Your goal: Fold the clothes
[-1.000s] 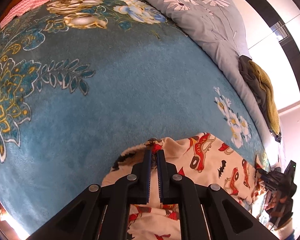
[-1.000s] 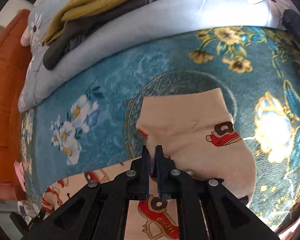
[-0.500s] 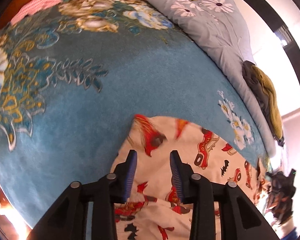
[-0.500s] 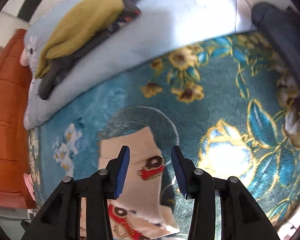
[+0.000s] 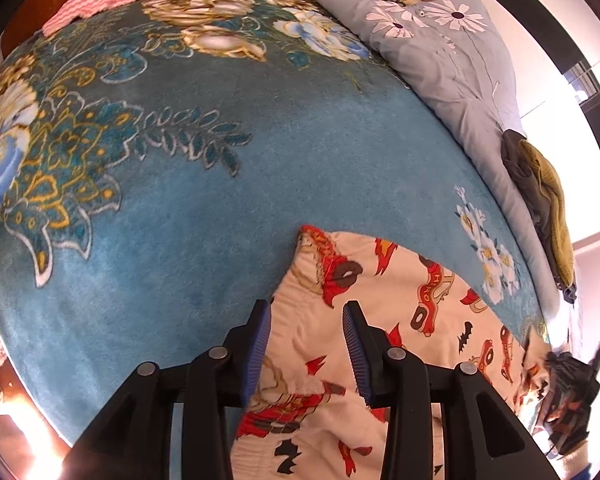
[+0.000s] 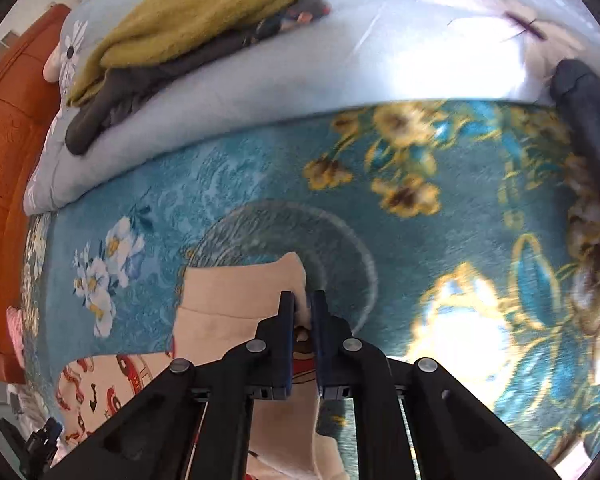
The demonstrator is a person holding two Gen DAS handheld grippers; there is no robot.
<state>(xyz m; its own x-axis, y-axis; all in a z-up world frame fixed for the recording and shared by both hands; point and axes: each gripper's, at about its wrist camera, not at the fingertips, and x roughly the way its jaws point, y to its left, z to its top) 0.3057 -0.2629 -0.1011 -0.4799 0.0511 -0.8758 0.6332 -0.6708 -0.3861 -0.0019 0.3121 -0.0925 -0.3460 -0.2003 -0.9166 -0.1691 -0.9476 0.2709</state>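
Right tool (image 6: 303,312) has just clenched on the garment (image 6: 236,300) edge at 12 o'clock; left tool (image 5: 306,322) hangs released over it.

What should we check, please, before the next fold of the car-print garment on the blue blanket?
1. Right tongs closed on the cream car-print garment: ok, they have just been closing and cloth sits between the pads.
2. Left tongs gripping: not ok, open over the garment after opening.
3. Garment lying flat: not ok, rumpled near the left tongs.
4. Blue floral blanket bare beyond the garment: ok.
5. Olive and grey clothes out of the way: ok, they lie on the grey quilt.
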